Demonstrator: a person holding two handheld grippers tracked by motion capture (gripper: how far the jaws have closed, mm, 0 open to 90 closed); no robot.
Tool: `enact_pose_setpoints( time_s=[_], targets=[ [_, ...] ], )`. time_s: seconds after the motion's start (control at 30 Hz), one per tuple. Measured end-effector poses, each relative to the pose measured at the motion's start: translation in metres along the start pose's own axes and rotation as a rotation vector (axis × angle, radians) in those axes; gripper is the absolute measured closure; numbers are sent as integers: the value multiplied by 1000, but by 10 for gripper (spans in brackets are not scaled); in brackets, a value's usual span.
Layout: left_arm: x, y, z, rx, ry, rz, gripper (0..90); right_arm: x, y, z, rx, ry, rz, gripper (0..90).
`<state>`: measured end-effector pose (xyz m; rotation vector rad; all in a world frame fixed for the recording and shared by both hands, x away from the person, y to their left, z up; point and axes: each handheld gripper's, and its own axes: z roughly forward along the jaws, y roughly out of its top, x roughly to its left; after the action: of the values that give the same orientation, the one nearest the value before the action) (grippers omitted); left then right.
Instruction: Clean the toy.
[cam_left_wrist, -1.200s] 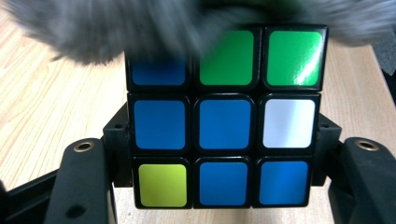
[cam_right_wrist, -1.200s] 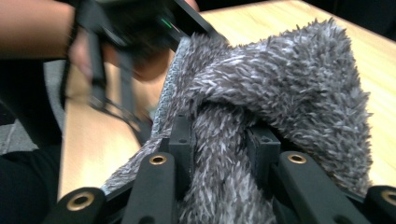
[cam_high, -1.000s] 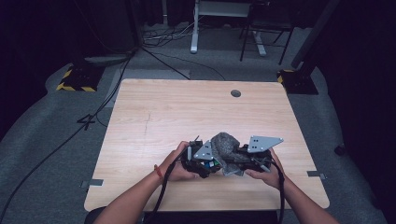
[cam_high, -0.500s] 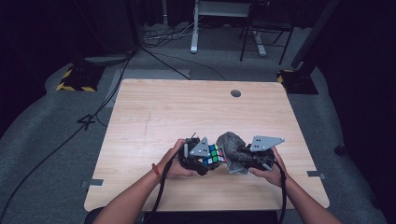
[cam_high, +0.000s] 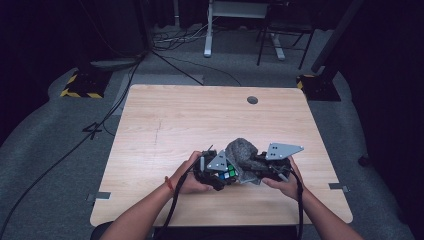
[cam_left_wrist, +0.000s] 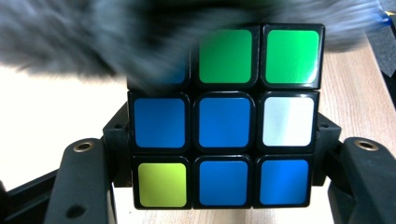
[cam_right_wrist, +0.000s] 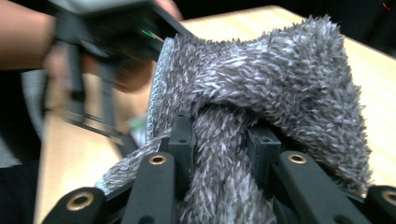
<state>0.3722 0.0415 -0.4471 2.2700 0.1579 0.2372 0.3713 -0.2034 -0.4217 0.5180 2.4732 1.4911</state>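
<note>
Two tongs, both loaded, low over the worktop (cam_high: 165, 120).
Left tongs (cam_left_wrist: 224, 186) gripped the puzzle cube (cam_left_wrist: 224, 140); right tongs (cam_right_wrist: 219, 149) clamped the grey cloth (cam_right_wrist: 261, 79), which touched the cube's top.

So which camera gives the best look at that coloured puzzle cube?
The left gripper view: the cube is close up, one face's blue, green, white and yellow stickers clear. The high view shows it tiny beside the grey cloth. The right gripper view shows the cloth instead.
</note>
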Motion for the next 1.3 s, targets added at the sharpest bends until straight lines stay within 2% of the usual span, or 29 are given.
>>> enact_pose_setpoints(
  time_s=[0.07,0.1,0.13,0.2,0.23,0.27,0.3,0.37,0.43,0.5,0.6,0.8,0.9,1.0,1.1,1.13,1.17,1.3],
  targets=[
    [1,0,-4,-11,2,0,337,-8,-7,0,29,-19,40,690],
    [1,0,-5,-20,2,-7,337,-11,-10,0,41,-20,55,690],
    [2,-1,-6,-33,0,-14,337,-16,-16,0,50,-9,92,691],
    [4,-1,-8,-50,-3,-23,337,-20,-23,2,94,-19,105,691],
    [4,0,-9,-54,2,-19,337,-21,-26,3,102,-6,114,690],
    [4,0,-9,-63,5,-19,337,-22,-30,5,104,28,132,691],
    [4,1,-9,-62,3,-16,337,-20,-32,7,119,41,125,691],
    [3,0,-9,-62,7,-16,337,-18,-32,8,98,89,126,690],
    [5,-1,-9,-67,0,-19,336,-16,-30,7,85,99,109,690],
    [6,-4,-10,-82,-15,-27,336,-15,-29,6,63,126,130,692],
    [7,-8,-9,-72,-27,-35,332,-13,-26,3,32,148,141,693],
    [8,-8,-6,-56,-26,-24,331,-4,-16,-3,-12,145,93,692],
    [8,-8,-3,-28,-16,-17,329,1,-11,-6,-36,150,60,692],
    [9,-9,-3,-33,-21,-25,323,6,-6,-7,-38,149,27,692],
    [8,-9,-2,-17,-6,-15,327,6,-4,-8,-60,157,25,692],
    [8,-9,-2,-17,-3,-13,327,6,-3,-8,-66,159,20,692],
    [8,-9,-1,-22,6,-21,330,8,0,-8,-59,128,2,694],
    [10,-8,-5,-59,8,-31,332,6,0,-8,-67,108,16,694]
  ],
)
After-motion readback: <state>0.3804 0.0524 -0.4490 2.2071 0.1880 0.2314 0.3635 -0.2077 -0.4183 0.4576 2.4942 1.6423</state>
